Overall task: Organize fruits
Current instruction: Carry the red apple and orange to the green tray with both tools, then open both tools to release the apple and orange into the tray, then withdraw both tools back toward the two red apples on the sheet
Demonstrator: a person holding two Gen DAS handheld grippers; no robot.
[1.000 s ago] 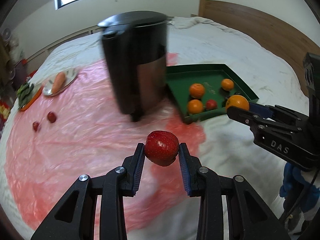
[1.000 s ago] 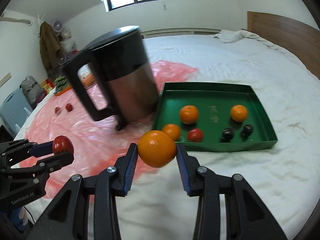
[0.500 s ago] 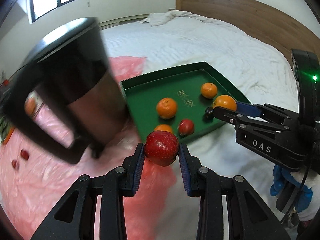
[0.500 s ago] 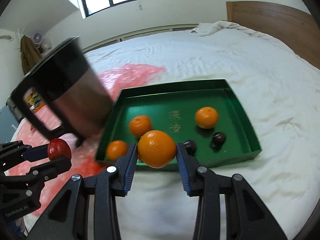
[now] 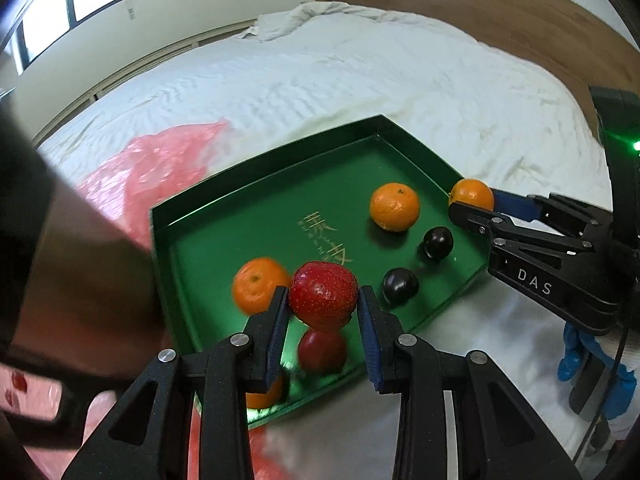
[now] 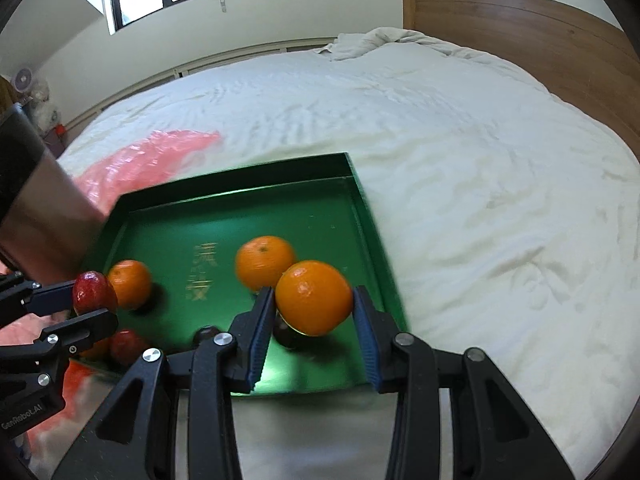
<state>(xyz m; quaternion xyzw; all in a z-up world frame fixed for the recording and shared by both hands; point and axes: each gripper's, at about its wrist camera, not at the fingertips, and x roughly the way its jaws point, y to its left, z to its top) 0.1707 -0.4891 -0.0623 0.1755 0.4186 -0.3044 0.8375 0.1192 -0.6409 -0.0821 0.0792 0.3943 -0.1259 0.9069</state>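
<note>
A: Left wrist view first. Left gripper point(image 5: 323, 307) is clenched on a strawberry point(image 5: 323, 295), carried over the near part of the green tray point(image 5: 256, 184). What's under it?

B: A red fruit point(image 5: 322, 350) directly below, a mandarin point(image 5: 260, 285) just to its left, two dark plums point(image 5: 400, 285) to the right, another mandarin point(image 5: 395, 206) further back. Tray sits on the white bed point(image 5: 360, 80). Big dark blurred thing at the left, likely a kettle point(image 5: 60, 260), close to the tray edge.

A: So for the drop I'd say lower first, aim at bare green beside the red fruit, let go gently. Strawberry bruises easily.

B: Agreed. Right gripper point(image 5: 472, 206) shows here too, with an orange fruit at the tray's right rim.

A: Right wrist view. Right gripper point(image 6: 314, 308) grasps an orange point(image 6: 314, 297), fingers pressing both sides, over the tray's point(image 6: 240, 188) near right corner.

B: A mandarin point(image 6: 264, 260) sits just behind it, something dark below, probably a plum, partly hidden. Left gripper point(image 6: 94, 308) with the strawberry point(image 6: 94, 292) is at the left.

A: Judgement: set the orange on open floor mid-tray, low release so it doesn't roll into the others. Keep the two grippers apart.
</note>
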